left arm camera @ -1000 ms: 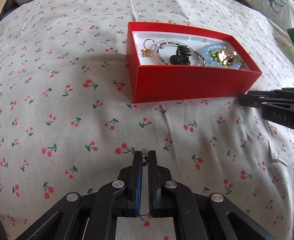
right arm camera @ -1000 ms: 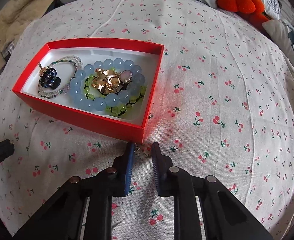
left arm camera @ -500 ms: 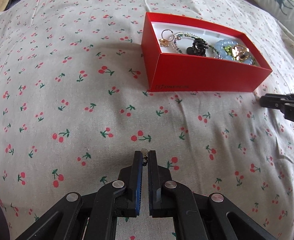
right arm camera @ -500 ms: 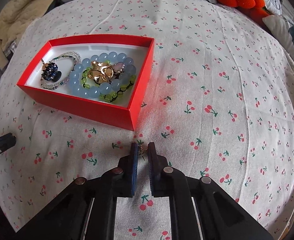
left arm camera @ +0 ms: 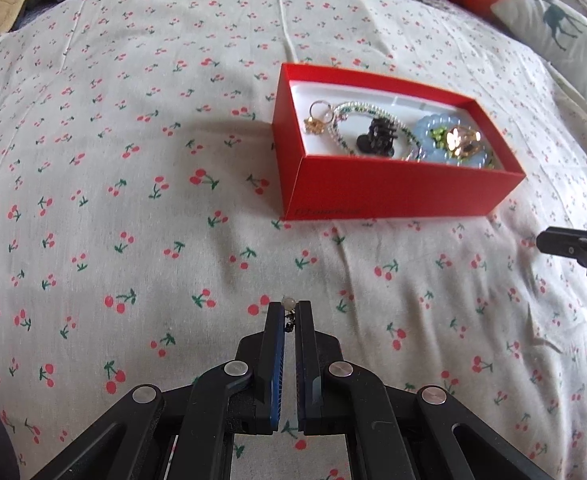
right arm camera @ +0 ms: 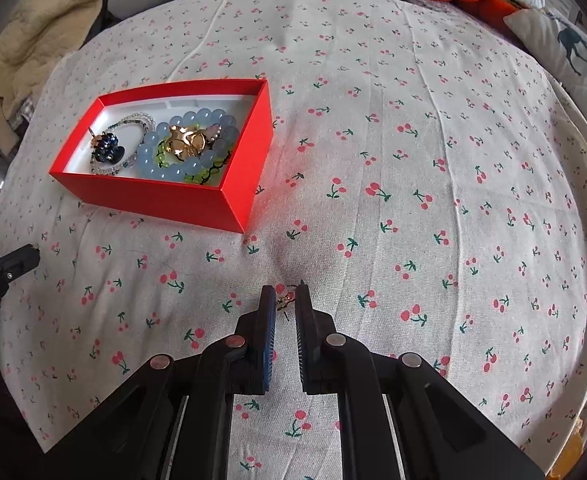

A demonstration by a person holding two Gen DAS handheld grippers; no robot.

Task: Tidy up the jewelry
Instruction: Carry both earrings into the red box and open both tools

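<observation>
Earrings, one point(left arm camera: 289, 303) nipped in the left tongs point(left arm camera: 289, 314), one point(right arm camera: 284, 300) in the right tongs point(right arm camera: 284, 302), held above the bed point(right arm camera: 413, 140) for carrying to the box point(right arm camera: 181, 196).

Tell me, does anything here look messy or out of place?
Mostly tidy. In the red box, the blue bead bracelet, green bracelet and gold piece lie piled together rather than sorted. Each set of tongs, left and right, pinches one small earring outside the box.
</observation>
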